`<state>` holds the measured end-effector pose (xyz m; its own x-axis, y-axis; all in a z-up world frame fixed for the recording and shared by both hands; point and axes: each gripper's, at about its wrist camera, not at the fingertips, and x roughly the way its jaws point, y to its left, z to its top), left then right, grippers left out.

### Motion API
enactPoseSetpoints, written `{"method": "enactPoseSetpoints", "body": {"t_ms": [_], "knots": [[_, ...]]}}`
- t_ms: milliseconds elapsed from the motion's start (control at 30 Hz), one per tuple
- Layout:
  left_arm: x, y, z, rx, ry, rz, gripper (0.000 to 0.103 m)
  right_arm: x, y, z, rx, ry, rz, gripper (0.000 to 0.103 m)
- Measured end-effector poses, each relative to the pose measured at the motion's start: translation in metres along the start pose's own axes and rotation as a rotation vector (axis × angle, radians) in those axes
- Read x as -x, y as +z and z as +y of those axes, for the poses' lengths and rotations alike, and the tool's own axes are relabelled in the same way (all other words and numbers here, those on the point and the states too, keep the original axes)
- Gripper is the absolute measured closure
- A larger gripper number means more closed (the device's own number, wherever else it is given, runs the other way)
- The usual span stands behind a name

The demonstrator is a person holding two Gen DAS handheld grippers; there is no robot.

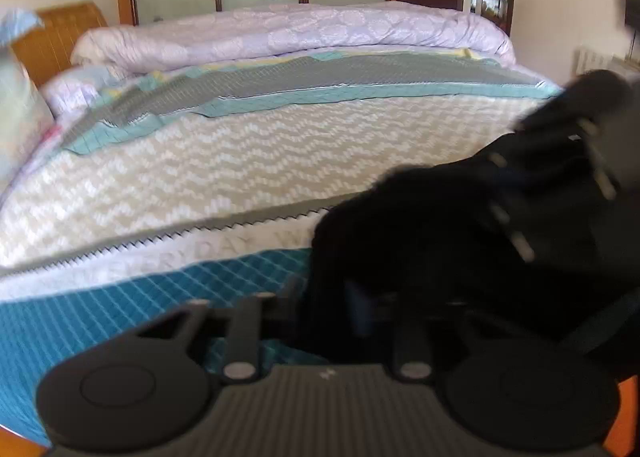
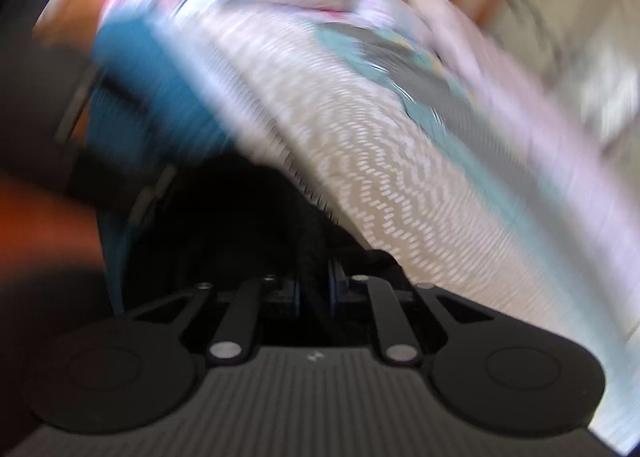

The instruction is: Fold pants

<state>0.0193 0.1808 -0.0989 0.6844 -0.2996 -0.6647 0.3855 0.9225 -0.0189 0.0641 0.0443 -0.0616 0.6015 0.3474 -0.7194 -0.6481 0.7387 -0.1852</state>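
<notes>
A: Left wrist view: the black pants (image 1: 460, 241) are heaped on the bed (image 1: 224, 161), from the centre out toward three o'clock. The left tongs (image 1: 340, 305) are drawn almost together at six o'clock with dark cloth bunched between them, so I judge they have a pinch of the pants, though blur hides the pads.

B: Right wrist view is smeared. The right tongs (image 2: 316, 293) are nearly closed at six o'clock, a fold of the pants (image 2: 240, 225) rising between the blue pads.

A: How will it handle?

B: Soft, limp and light, I'd judge, liable to sag. Best held at the edges, hands apart, to keep it flat.
</notes>
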Motion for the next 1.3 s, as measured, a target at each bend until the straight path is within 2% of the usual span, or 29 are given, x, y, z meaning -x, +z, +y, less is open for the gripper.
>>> {"method": "enactPoseSetpoints", "body": {"t_ms": [67,100,167,200,267,300,333,367,400,433,467,533,600,633,667,700,733,833,867,933,1033,1067,1100,1133,1167,1233,1300], "knots": [[0.012,-0.001,-0.002,0.027,-0.071,-0.044,0.091,-0.003,0.016,-0.044,-0.274,0.047,-0.032,0.088],[0.017,-0.001,-0.005,0.034,-0.099,-0.069,0.091,-0.010,0.022,-0.065,-0.406,0.110,-0.032,0.088],[0.023,0.002,-0.012,0.038,-0.113,-0.109,0.090,-0.037,0.026,-0.095,-0.664,0.263,0.010,0.084],[0.022,0.005,-0.013,0.049,-0.108,-0.111,0.089,-0.054,0.028,-0.100,-0.748,0.291,0.064,0.083],[0.017,0.008,-0.006,0.116,-0.109,-0.090,0.088,-0.075,0.030,-0.101,-0.802,0.294,0.152,0.083],[0.016,0.007,0.000,0.154,-0.113,-0.084,0.087,-0.073,0.030,-0.102,-0.791,0.284,0.144,0.082],[0.016,0.004,0.007,0.192,-0.121,-0.086,0.084,-0.065,0.030,-0.102,-0.771,0.285,0.126,0.077],[0.018,0.000,0.016,0.235,-0.131,-0.088,0.072,-0.053,0.029,-0.102,-0.746,0.303,0.107,0.071],[0.020,-0.004,0.024,0.274,-0.136,-0.091,0.059,-0.039,0.027,-0.105,-0.730,0.324,0.077,0.049],[0.020,-0.008,0.032,0.315,-0.139,-0.092,0.056,-0.023,0.026,-0.106,-0.720,0.341,0.033,0.031],[0.019,-0.011,0.039,0.344,-0.140,-0.087,0.056,-0.005,0.024,-0.107,-0.709,0.343,-0.014,0.029],[0.016,-0.015,0.047,0.374,-0.136,-0.074,0.056,0.030,0.020,-0.111,-0.676,0.338,-0.089,0.030],[0.012,-0.017,0.050,0.376,-0.138,-0.069,0.056,0.064,0.006,-0.119,-0.691,0.325,-0.201,0.034],[0.011,-0.016,0.049,0.371,-0.141,-0.068,0.056,0.074,-0.004,-0.124,-0.712,0.305,-0.236,0.047],[0.010,-0.016,0.048,0.366,-0.143,-0.067,0.056,0.078,-0.015,-0.129,-0.730,0.272,-0.237,0.055],[0.009,-0.017,0.046,0.363,-0.142,-0.064,0.056,0.077,-0.027,-0.132,-0.749,0.229,-0.212,0.070],[0.006,-0.017,0.046,0.362,-0.139,-0.060,0.056,0.070,-0.040,-0.134,-0.773,0.194,-0.175,0.076],[0.002,-0.018,0.045,0.370,-0.129,-0.042,0.056,0.042,-0.073,-0.130,-0.847,0.121,-0.062,0.080],[0.002,-0.018,0.047,0.376,-0.132,-0.041,0.056,0.031,-0.080,-0.123,-0.880,0.128,-0.025,0.081],[0.004,-0.018,0.048,0.389,-0.144,-0.040,0.055,0.009,-0.080,-0.094,-0.915,0.262,0.024,0.086],[0.008,-0.021,0.054,0.432,-0.175,-0.041,0.044,-0.009,-0.043,-0.028,-0.727,0.452,0.018,0.087],[0.008,-0.023,0.058,0.466,-0.176,-0.039,0.040,-0.011,-0.031,-0.011,-0.646,0.448,0.022,0.087],[0.010,-0.026,0.064,0.505,-0.181,-0.035,0.028,-0.014,-0.021,0.001,-0.569,0.421,0.023,0.087],[0.011,-0.029,0.072,0.552,-0.200,-0.029,0.021,-0.016,-0.016,0.008,-0.509,0.390,0.023,0.087],[0.014,-0.034,0.081,0.603,-0.229,-0.035,0.014,-0.017,-0.013,0.009,-0.482,0.368,0.023,0.087],[0.023,-0.045,0.097,0.679,-0.281,-0.072,0.011,-0.015,-0.012,0.003,-0.496,0.360,0.011,0.086],[0.032,-0.052,0.109,0.721,-0.281,-0.107,0.004,-0.012,-0.012,-0.002,-0.509,0.340,-0.015,0.082]]}}
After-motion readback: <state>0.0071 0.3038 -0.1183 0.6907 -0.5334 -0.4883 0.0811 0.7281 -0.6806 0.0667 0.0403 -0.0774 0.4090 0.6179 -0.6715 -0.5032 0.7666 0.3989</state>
